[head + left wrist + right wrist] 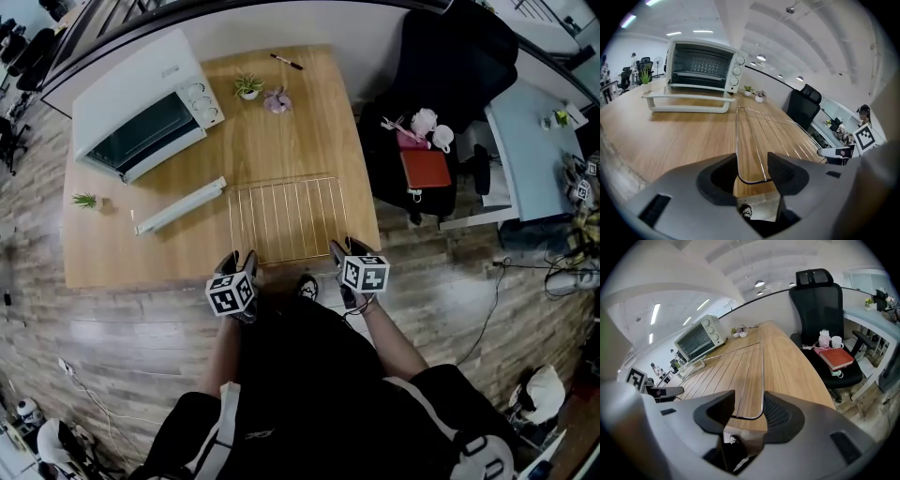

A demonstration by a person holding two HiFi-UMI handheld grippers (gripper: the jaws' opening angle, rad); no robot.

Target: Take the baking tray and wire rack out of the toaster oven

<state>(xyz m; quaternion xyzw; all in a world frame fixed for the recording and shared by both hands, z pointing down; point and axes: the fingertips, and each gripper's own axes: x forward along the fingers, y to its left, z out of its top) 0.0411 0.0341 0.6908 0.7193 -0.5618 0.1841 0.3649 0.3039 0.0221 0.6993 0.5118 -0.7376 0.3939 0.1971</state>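
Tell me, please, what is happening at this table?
A person stands at the near edge of the table with two grippers. The wire rack and the baking tray both lie on the table, outside the toaster oven. The left gripper and right gripper each have a near corner of the rack between open jaws, not pressing it.

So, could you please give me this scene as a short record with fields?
surface: wooden table
toaster oven: back left of table
baking tray: on table, in front of the oven
wire rack: flat on table, at near edge
left tool: open, a near rack corner between its jaws
right tool: open, the other near corner between its jaws
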